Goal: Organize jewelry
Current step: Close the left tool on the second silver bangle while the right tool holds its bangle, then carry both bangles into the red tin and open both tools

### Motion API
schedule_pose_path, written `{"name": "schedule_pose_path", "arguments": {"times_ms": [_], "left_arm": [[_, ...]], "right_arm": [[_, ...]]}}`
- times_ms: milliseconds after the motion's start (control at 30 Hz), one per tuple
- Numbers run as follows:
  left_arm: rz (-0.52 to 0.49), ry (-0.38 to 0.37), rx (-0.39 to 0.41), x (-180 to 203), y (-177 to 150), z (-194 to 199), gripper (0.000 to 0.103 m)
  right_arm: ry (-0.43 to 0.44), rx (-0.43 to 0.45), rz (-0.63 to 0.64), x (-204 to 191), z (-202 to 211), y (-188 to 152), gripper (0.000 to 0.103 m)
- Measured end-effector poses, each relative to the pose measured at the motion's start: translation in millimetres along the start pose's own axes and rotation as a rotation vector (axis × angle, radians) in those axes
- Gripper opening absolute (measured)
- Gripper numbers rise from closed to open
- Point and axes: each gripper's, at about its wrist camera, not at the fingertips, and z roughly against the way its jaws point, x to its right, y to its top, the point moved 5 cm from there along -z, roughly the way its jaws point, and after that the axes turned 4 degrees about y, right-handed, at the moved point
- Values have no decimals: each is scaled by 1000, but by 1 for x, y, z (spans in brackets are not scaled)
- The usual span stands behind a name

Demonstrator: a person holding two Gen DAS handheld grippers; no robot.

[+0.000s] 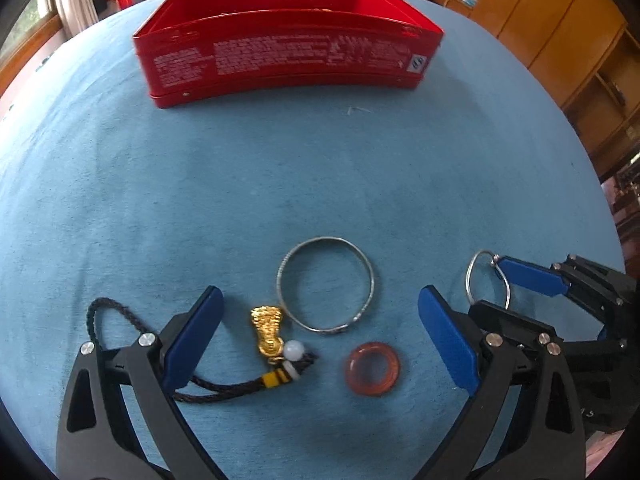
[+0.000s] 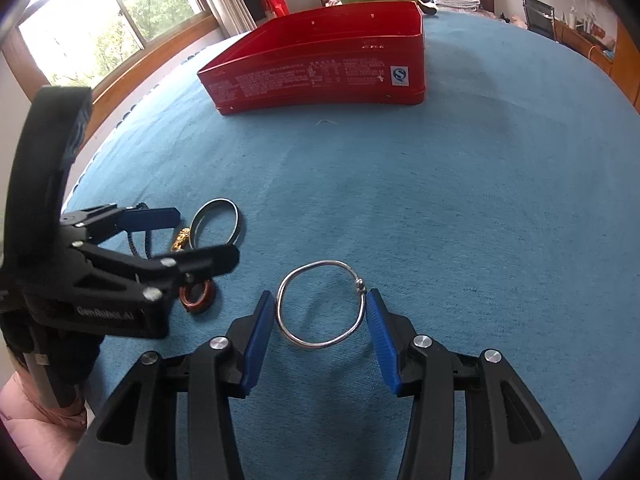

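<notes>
Surface: a blue cloth-covered table (image 1: 320, 168) in a lived-in room, with a window to one side and wooden cabinets to the other. An open red tin (image 1: 286, 40) stands at the far side; what shows of its interior holds no jewelry.

Items still on the cloth: 4. A silver bangle (image 1: 326, 284), a gold charm on a braided cord (image 1: 269, 332) and an orange ring (image 1: 372, 368) lie close together. A thin wire bracelet (image 2: 322, 304) lies apart, to their right.

Left gripper (image 1: 316, 344): jaws wide apart, hovering over the cluster, with charm and orange ring between them, gripping nothing.

Right gripper (image 2: 320, 340): both pads pressed against opposite sides of the wire bracelet, which appears clamped, though whether it rests on the cloth cannot be told.

Assessment: early stage. 0 pieces visibly stowed; all 4 remain to be moved to the tin.
</notes>
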Motion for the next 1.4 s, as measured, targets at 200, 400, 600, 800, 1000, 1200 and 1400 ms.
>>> {"name": "schedule_pose_path", "arguments": {"times_ms": [200, 400, 600, 800, 1000, 1200, 1400], "left_arm": [[-55, 65, 35, 6, -2, 1, 65], [-82, 68, 58, 12, -2, 3, 48], [-55, 13, 61, 2, 0, 7, 48], [-11, -3, 92, -16, 4, 25, 48], [-4, 2, 137, -21, 9, 47, 48], [-2, 10, 170, -26, 19, 66, 48], [18, 9, 204, -34, 49, 77, 48]], "right_arm": [[4, -1, -4, 1, 1, 2, 47], [-1, -2, -6, 2, 2, 2, 47], [-6, -1, -9, 1, 1, 3, 47], [-6, 21, -6, 0, 9, 9, 47], [-24, 41, 6, -2, 18, 21, 47], [-29, 63, 26, -9, 23, 43, 47], [-9, 111, 35, -15, 33, 77, 47]]}}
